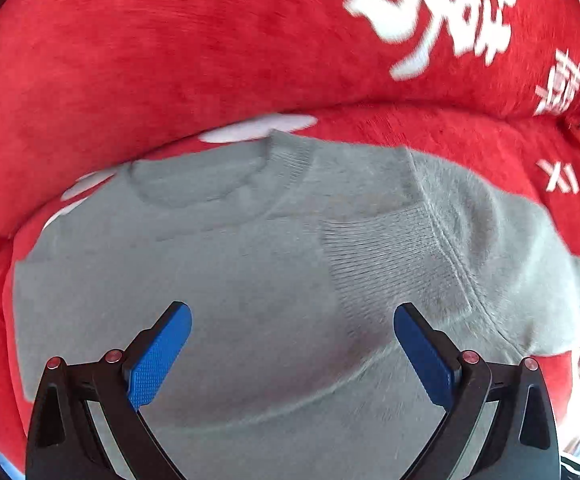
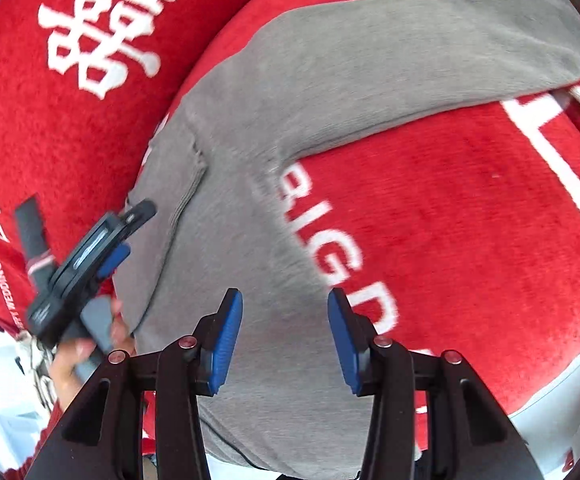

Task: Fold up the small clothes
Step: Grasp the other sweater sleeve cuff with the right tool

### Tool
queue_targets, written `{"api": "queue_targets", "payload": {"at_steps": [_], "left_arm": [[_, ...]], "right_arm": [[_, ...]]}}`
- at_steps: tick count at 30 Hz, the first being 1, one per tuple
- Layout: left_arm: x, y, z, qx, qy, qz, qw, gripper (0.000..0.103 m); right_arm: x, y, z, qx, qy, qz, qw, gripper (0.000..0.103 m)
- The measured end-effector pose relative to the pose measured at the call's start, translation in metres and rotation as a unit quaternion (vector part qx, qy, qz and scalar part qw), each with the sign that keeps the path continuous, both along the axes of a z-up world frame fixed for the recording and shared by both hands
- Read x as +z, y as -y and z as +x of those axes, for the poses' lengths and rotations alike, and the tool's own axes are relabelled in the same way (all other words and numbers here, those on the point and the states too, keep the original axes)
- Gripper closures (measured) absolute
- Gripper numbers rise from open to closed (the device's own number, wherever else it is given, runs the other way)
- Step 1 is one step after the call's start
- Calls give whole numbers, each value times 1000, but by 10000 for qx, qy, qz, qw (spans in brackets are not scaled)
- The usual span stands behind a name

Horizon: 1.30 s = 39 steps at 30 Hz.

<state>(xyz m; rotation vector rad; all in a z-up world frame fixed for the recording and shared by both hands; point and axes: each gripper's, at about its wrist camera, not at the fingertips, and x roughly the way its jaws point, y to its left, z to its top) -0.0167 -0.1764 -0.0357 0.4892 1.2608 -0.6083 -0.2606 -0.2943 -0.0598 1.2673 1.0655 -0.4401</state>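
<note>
Red plush blanket (image 1: 130, 60) with white characters covers the whole work surface; what lies under it cannot be told.

Grey knit sweater (image 1: 230, 280) lies flat on the blanket, collar (image 1: 218, 172) toward the far edge. One sleeve is folded in, its ribbed cuff (image 1: 386, 256) resting on the chest. Right wrist view: the other sleeve (image 2: 430, 52) lies stretched out over the blanket.

Left gripper (image 1: 292, 350) above the chest, jaws wide, nothing held. Right gripper (image 2: 285, 336) above the body near the side edge, jaws about half open, empty. A hand (image 2: 86, 344) carries the left gripper.

Judgement: the out-flung sleeve is next. Pinch it near its end, taking one layer only, lift low, lay it across the chest level with the first cuff. Keep the body from dragging on the plush.
</note>
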Motion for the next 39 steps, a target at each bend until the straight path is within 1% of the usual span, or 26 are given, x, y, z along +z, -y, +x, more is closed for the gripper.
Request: {"api": "queue_targets", "payload": {"at_steps": [1, 2, 4, 5, 6, 8, 11, 13, 15, 17, 20, 24, 27, 32, 36, 39], "left_arm": [[-8, 7, -4, -114, -25, 138, 9998, 1], [-10, 10, -8, -172, 33, 161, 9997, 1], [-7, 12, -14, -259, 249, 155, 9992, 1], [-6, 13, -16, -346, 273, 189, 9989, 1], [-4, 13, -17, -394, 263, 204, 9987, 1], [-1, 12, -18, -436, 112, 211, 9988, 1], [7, 9, -21, -501, -8, 128, 9987, 2], [14, 5, -25, -527, -65, 23, 9986, 1], [19, -2, -28, -496, -55, 55, 9987, 2], [19, -5, -28, -441, -255, 102, 9986, 2], [16, -7, -30, -308, -540, 73, 9980, 2], [19, -10, -44, -356, -607, -49, 9975, 2], [22, -3, -51, -426, -600, -74, 9973, 2], [23, 7, -56, -481, -603, -110, 9970, 2], [24, 10, -60, -433, -597, -151, 9972, 2], [26, 8, -59, -370, -589, -194, 9974, 2]], "right_arm": [[-1, 4, -5, -49, 1, 6, 10000, 55], [-2, 8, -9, -99, 0, 15, 9999, 55], [-4, 13, -17, -209, -1, 29, 9998, 55], [-4, 16, -20, -243, -4, 30, 9997, 55], [-5, 19, -24, -287, -12, 26, 9996, 55], [-5, 21, -28, -355, -21, 20, 9994, 55], [-7, 30, -37, -493, -27, 5, 9988, 55], [-9, 38, -46, -636, -11, 18, 9980, 55], [-13, 49, -58, -932, 43, 73, 9956, 55], [-16, 62, -73, -1235, 117, 109, 9922, 55], [-19, 83, -92, -1752, 237, 63, 9842, 55], [-20, 113, -116, -2334, 362, -101, 9716, 55], [-29, 134, -126, -2703, 510, -22, 9614, 55], [-42, 155, -126, -3009, 839, 277, 9496, 55], [-44, 165, -125, -3067, 915, 302, 9469, 55], [-45, 168, -129, -3247, 911, 389, 9406, 55]]}}
